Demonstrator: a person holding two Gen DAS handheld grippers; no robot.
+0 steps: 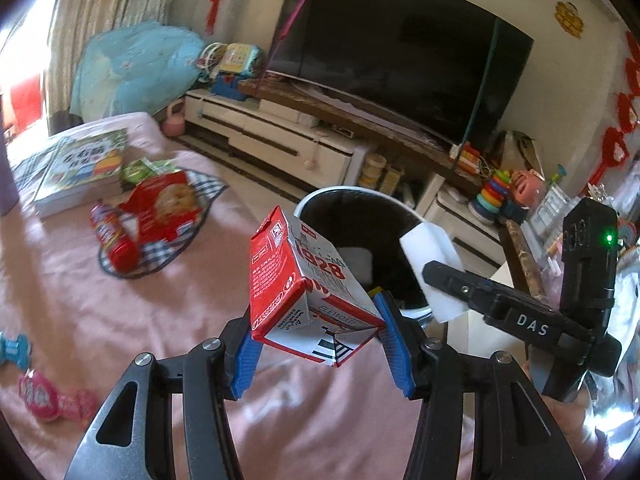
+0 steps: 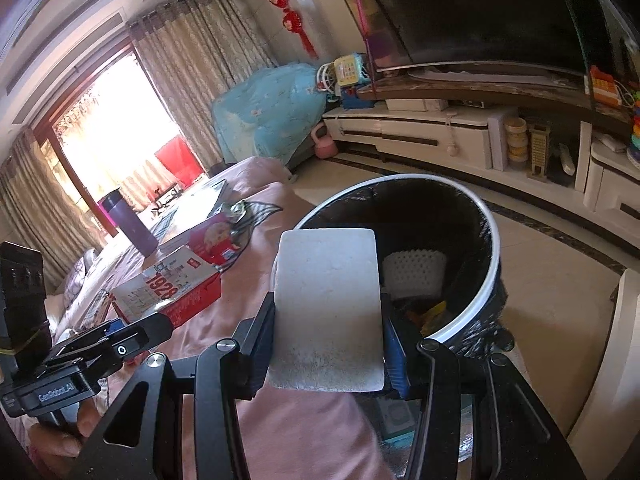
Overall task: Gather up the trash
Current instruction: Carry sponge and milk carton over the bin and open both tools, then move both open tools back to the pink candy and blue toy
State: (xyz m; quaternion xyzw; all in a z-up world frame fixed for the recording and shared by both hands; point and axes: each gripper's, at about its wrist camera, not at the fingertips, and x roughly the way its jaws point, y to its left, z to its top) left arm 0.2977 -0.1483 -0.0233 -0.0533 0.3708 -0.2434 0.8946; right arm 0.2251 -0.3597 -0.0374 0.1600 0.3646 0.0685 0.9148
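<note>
Trash mid-collection: left tongs (image 1: 316,332) clamped on carton (image 1: 296,280), right tongs (image 2: 328,340) clamped on white pad (image 2: 328,308), both near bin (image 2: 492,264). Bin already holds some. Wrappers (image 1: 160,208) left on bed (image 1: 80,300).

Left gripper (image 1: 316,336) sits low centre, jaws clamped on a load; right gripper (image 2: 328,344), lower centre, is likewise clamped.

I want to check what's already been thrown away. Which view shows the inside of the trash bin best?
The right wrist view: the trash bin fills the middle and opens toward the camera, showing a white dimpled item inside. In the left wrist view the bin sits farther off, mostly hidden behind the red carton.
</note>
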